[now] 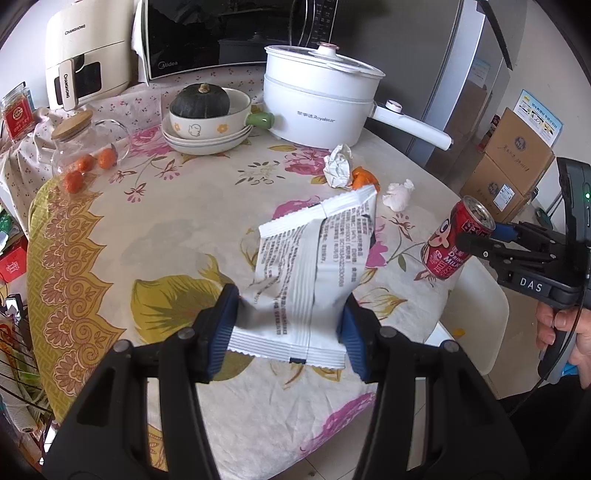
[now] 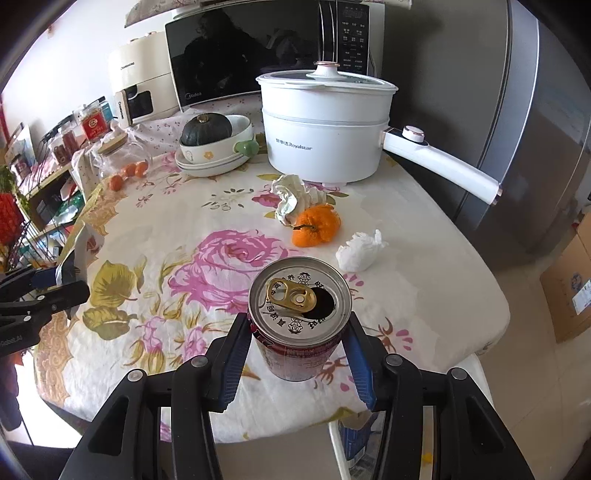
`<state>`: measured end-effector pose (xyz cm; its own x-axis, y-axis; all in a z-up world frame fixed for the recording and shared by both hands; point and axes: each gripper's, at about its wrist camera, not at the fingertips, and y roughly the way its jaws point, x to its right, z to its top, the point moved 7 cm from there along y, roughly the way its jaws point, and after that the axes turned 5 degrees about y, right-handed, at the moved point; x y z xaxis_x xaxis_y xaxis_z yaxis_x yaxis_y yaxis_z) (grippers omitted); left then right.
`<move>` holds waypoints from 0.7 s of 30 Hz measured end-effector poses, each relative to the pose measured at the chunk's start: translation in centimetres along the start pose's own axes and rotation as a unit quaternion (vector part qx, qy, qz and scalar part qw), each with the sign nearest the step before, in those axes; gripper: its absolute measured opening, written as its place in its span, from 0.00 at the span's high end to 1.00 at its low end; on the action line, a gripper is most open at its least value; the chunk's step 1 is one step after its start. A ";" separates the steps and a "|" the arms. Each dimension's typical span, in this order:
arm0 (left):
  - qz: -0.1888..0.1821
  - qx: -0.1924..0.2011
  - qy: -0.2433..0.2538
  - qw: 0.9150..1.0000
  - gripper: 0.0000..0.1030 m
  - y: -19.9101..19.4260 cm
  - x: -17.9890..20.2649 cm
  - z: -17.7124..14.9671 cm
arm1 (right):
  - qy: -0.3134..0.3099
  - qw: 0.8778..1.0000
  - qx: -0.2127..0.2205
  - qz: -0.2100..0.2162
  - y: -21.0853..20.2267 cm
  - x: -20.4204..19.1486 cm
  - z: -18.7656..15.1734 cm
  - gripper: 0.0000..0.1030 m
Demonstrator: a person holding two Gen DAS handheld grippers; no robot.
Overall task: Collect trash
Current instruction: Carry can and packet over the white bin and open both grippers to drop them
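My left gripper [image 1: 288,328] is shut on a white snack wrapper [image 1: 314,258] and holds it above the floral tablecloth [image 1: 166,221]. My right gripper [image 2: 299,347] is shut on an opened red drink can [image 2: 300,310], held above the table's near edge; the can also shows in the left wrist view [image 1: 454,240]. On the table lie a crumpled paper ball [image 2: 291,199], an orange peel [image 2: 316,225] beside it, and a wadded white tissue [image 2: 360,251].
A white electric pot [image 2: 325,125] with a long handle stands at the back, next to stacked bowls holding a dark squash [image 2: 207,129]. A glass jar [image 1: 85,147] with small oranges lies at left. A microwave [image 1: 221,33] and fridge [image 2: 517,110] stand behind. Cardboard boxes [image 1: 509,166] sit on the floor.
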<state>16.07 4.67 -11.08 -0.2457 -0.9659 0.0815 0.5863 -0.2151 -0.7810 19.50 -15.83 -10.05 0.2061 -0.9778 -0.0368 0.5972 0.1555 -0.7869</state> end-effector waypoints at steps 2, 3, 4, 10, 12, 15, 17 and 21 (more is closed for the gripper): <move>-0.002 0.002 0.001 1.000 0.47 -0.2 0.7 -0.3 | -0.007 1.000 0.009 0.000 -0.8 0.2 -0.4 0.51; -0.003 0.003 0.002 1.000 0.47 -0.3 0.9 -0.4 | -0.006 1.000 0.009 0.002 -1.2 0.4 -0.6 0.51; -0.002 0.003 0.004 1.000 0.47 -0.3 1.1 -0.6 | -0.004 1.000 0.010 0.004 -1.5 0.6 -0.8 0.51; 0.007 -0.023 0.015 1.000 0.47 0.7 1.9 -2.3 | -0.004 1.000 0.008 0.007 -3.2 1.2 -1.8 0.51; 0.008 -0.030 0.020 0.999 0.47 1.0 2.3 -2.6 | 0.002 1.000 -0.004 0.005 -3.4 1.7 -2.2 0.51; 0.001 -0.029 0.021 0.999 0.47 0.9 2.9 -2.5 | 0.018 1.000 -0.020 0.002 -3.5 2.7 -2.7 0.51; -0.005 -0.025 0.022 0.999 0.47 0.8 3.4 -2.3 | 0.034 0.999 -0.031 0.002 -3.7 3.6 -3.0 0.51; -0.016 -0.023 0.031 0.999 0.47 1.2 5.1 -1.9 | 0.052 0.998 -0.041 -0.001 -4.3 5.4 -3.7 0.51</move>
<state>14.03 -0.19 -12.75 -0.3116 -0.9477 0.0689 0.5420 -0.2368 -0.8063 15.14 -22.29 -9.13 0.1213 -0.9880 -0.0953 0.5319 0.1457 -0.8342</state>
